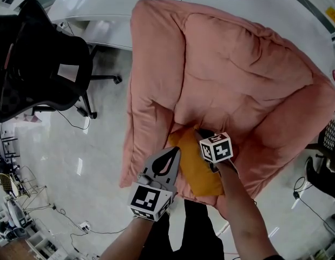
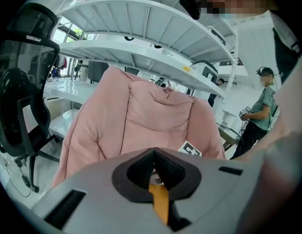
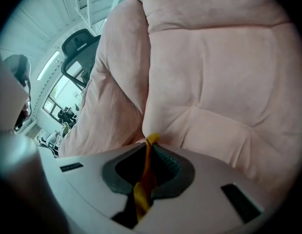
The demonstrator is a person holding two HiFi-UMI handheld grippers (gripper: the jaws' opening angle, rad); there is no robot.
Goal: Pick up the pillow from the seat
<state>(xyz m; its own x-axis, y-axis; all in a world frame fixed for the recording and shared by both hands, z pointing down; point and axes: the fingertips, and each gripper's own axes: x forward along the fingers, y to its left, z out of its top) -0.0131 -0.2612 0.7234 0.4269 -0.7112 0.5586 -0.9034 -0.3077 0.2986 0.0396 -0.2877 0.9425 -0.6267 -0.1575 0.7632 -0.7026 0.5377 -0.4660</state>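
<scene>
Pillow, mustard-orange, lies on the seat of the pink padded armchair, at about 6 o'clock in the head view, near the seat's front edge. Left gripper meets it at its 9 o'clock edge. That gripper's own view shows its fingers nearly together, with a strip of orange fabric pinched between the pads. Right gripper is at the pillow's 12 o'clock corner, up against the fold where seat meets backrest. Its fingers are narrow too, clamped on a thin fold of the same orange cloth.

Judging from this, the reach and the grasp look done on both sides. The lift itself is not done, since the pillow rests on the cushion. Both holds are on thin fabric edges, so the cloth could slip out as the weight comes on.
</scene>
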